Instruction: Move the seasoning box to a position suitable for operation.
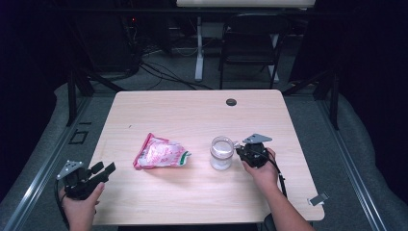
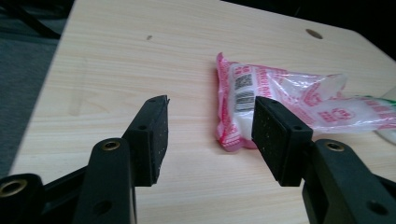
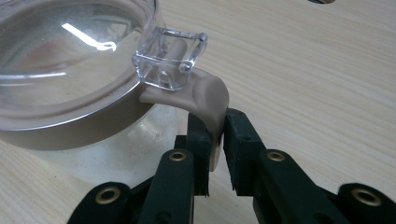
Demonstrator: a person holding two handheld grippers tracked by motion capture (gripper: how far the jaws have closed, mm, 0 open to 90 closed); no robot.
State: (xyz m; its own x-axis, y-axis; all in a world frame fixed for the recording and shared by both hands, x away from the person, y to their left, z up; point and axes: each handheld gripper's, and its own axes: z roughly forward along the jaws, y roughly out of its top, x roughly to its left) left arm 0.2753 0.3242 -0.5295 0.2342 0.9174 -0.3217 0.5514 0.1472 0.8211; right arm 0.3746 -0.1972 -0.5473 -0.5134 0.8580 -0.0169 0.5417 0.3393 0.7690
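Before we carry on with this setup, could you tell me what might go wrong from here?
1. The right gripper pinches only the thin beige handle of the clear jar; lifted that way, the jar may tilt or slip.
2. The jar's hinged lid appears shut, but its clasp sits just above the jaws and might get knocked.
3. The left gripper is open, short of the pink packet; the slick, loose film could slide away or crumple when pinched.
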